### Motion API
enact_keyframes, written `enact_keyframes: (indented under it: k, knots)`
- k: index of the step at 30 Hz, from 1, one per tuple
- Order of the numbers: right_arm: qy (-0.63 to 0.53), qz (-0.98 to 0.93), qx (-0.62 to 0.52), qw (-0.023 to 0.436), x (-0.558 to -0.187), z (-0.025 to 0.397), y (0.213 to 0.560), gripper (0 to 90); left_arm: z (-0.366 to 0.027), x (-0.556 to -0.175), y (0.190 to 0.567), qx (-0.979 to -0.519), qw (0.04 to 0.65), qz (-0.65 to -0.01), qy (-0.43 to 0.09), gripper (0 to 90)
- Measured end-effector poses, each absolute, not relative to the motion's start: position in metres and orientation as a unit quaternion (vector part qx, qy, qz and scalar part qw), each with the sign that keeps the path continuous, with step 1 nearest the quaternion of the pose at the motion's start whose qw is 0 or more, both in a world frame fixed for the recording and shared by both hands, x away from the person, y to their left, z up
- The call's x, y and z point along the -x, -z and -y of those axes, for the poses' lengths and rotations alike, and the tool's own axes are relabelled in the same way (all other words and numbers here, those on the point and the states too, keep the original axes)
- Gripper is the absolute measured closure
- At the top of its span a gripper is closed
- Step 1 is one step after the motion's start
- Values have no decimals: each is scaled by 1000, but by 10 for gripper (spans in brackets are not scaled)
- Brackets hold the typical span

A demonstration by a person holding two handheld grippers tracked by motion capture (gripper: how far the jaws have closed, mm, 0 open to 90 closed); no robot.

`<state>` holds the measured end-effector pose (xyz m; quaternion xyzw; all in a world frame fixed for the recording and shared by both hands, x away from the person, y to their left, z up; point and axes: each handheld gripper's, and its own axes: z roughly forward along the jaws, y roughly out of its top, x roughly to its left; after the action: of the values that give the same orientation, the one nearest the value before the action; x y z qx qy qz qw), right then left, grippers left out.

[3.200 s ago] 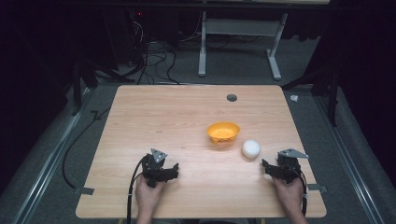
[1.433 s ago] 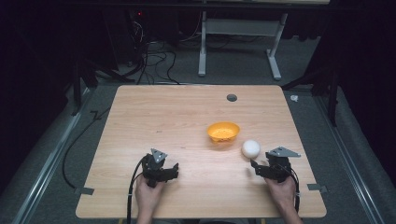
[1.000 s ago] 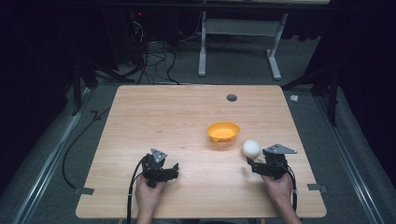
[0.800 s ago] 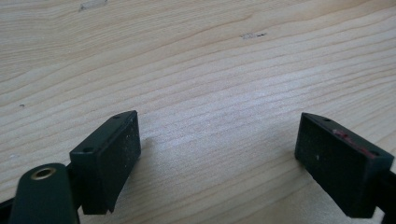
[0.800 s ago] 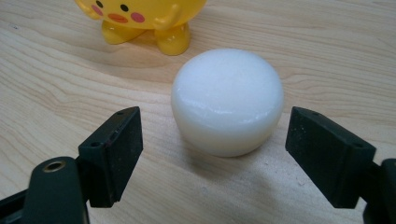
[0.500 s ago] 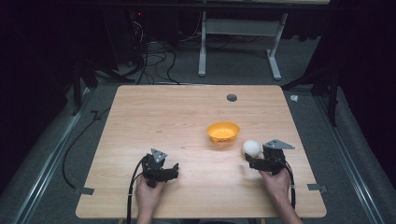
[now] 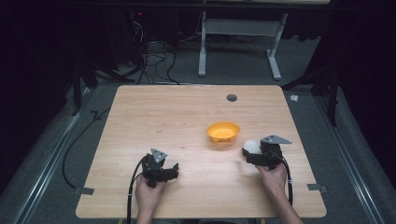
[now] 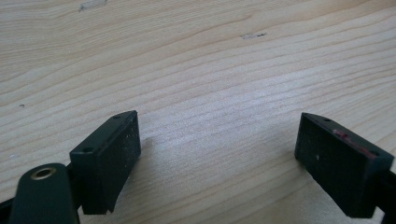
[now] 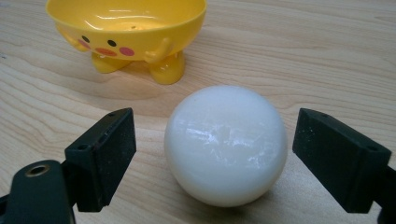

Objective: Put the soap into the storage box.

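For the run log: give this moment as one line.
right gripper: open, jaws either side of white ball, not touching | left gripper: open over bare table | yellow bowl: beyond ball

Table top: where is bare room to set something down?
The table's left half and far edge around the grommet hole are bare. It is crowded right of centre: yellow duck bowl, white ball, right tool.

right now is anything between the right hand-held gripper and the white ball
Nothing visible. The white ball sits on the table between the open jaws of the right hand-held gripper, with bare gaps on both sides; the yellow bowl stands beyond it.
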<state>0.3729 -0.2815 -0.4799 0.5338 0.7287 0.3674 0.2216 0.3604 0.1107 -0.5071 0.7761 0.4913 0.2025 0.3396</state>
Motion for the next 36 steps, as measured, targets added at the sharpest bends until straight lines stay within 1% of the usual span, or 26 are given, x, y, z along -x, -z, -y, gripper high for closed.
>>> enact_keyframes:
  k: [16, 17, 22, 36]
  knots:
    - [-337, -734, -553, 206, -387, 277, 494, 160, -111, -360, 507, -776, 340, -491, -201, 147]
    - [-334, -734, -554, 205, -388, 277, 496, 188, -111, -360, 507, -777, 340, -491, -201, 147]
    - [-329, -734, -555, 212, -390, 275, 499, 229, -111, -360, 507, -777, 340, -491, -201, 147]
    - [-330, -737, -550, 211, -388, 274, 499, 234, -111, -360, 507, -776, 340, -491, -201, 147]
